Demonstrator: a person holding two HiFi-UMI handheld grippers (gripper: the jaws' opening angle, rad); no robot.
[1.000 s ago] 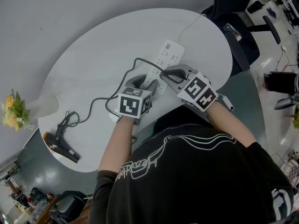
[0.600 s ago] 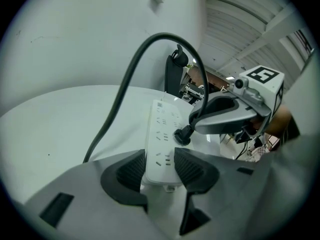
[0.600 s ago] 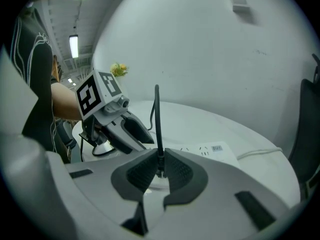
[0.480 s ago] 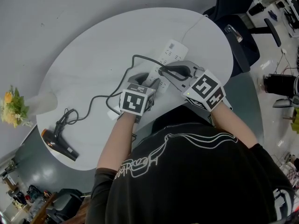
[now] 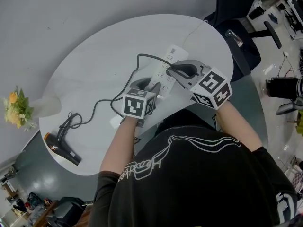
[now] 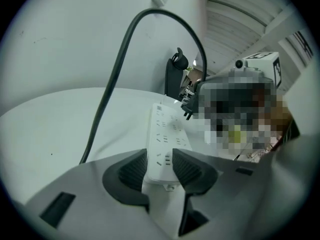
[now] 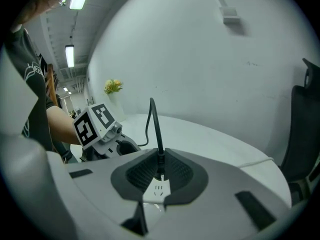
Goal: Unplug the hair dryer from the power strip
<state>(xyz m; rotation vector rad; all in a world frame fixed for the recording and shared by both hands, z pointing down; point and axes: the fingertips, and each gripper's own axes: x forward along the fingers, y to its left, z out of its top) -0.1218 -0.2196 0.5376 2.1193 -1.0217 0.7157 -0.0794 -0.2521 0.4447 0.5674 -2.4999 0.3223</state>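
Nearest you, your left tongs (image 6: 160, 155) have just been closing and pinch the near end of the power strip (image 6: 167, 129). Press it onto the tabletop (image 5: 94, 56) so it can't hop up. Your right tongs (image 7: 160, 154) are clamped on the black plug (image 6: 188, 110), and its prongs look clear of the sockets. Pull straight, no twisting. Left wrist slants down, and the right sits higher over the strip. The cord (image 5: 102, 103) trails off to the hair dryer (image 5: 61, 148) by the far left edge.

White oval table (image 5: 90, 65), pale grey wall (image 5: 42, 13), black chair (image 5: 240, 38), dark grey floor (image 5: 26, 171).
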